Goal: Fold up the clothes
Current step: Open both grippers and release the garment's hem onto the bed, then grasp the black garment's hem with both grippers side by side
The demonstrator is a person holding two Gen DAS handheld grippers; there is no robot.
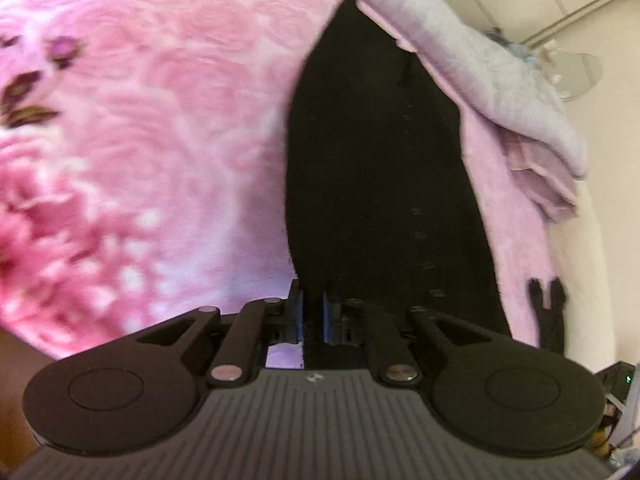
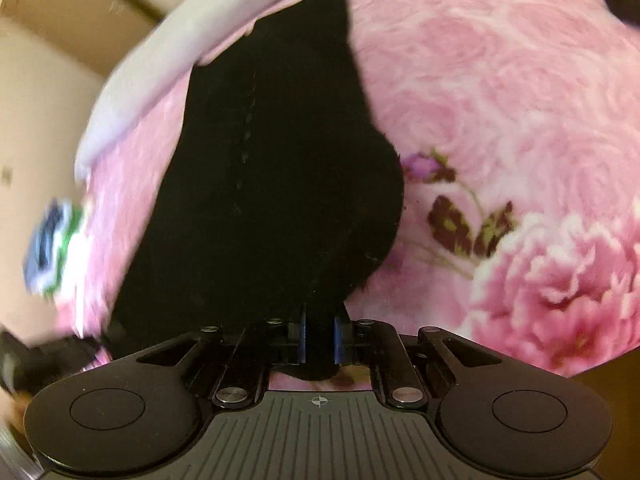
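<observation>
We see, largest of all, a pink floral blanket that fills most of both wrist views; its printed roses and dark leaves spread under everything else. On it lies the black garment, a long dark piece that runs from each gripper up toward the far edge of the blanket. In the left wrist view we see it as a narrow strip with a faint seam line down its length; in the right wrist view it looks broader and rounded along its right side. Along the far edge of the blanket we note a pale lilac towel, folded, with its layered end overhanging; the top of the garment touches or passes just under it, and we cannot tell which. Beyond it we see cream walls and a clear fan-like object, too blurred to name. A small dark strap hangs at the blanket's right side.

The left gripper has its blue pads drawn close, pinching the near edge of the garment between them. The right gripper likewise stands nearly closed, with a fold of the same garment caught between its pads. A blurred blue-and-green item sits at the left of the right view.
</observation>
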